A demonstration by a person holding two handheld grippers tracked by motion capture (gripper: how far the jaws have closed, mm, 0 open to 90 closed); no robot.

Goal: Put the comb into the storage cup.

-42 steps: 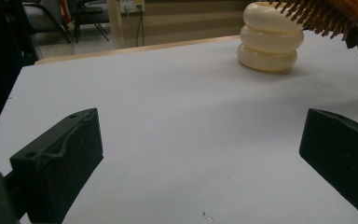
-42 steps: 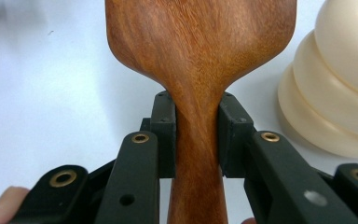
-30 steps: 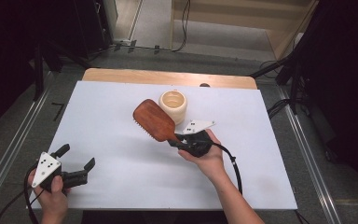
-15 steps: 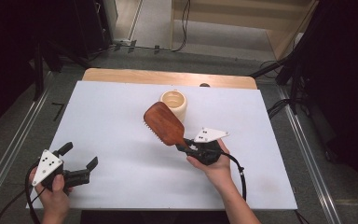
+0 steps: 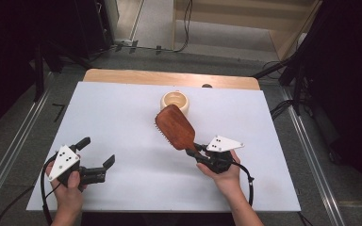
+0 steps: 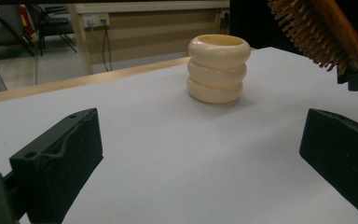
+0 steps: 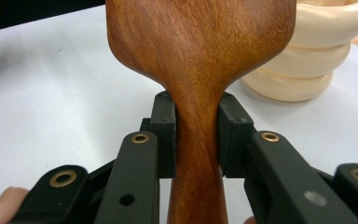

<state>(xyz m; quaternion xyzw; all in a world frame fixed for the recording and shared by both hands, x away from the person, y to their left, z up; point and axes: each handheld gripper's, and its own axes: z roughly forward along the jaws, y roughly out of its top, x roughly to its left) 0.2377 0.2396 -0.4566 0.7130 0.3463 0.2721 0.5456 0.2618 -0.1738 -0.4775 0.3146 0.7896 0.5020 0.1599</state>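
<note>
Right tool clamps wooden hairbrush at its neck, near cream cup (rigid, head-heavy); left tool wide, empty.

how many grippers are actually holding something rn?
1. The right gripper is shut on the hairbrush handle, brush lifted near the cream cup. The left gripper is open over the white table, with nothing between its jaws.
</note>
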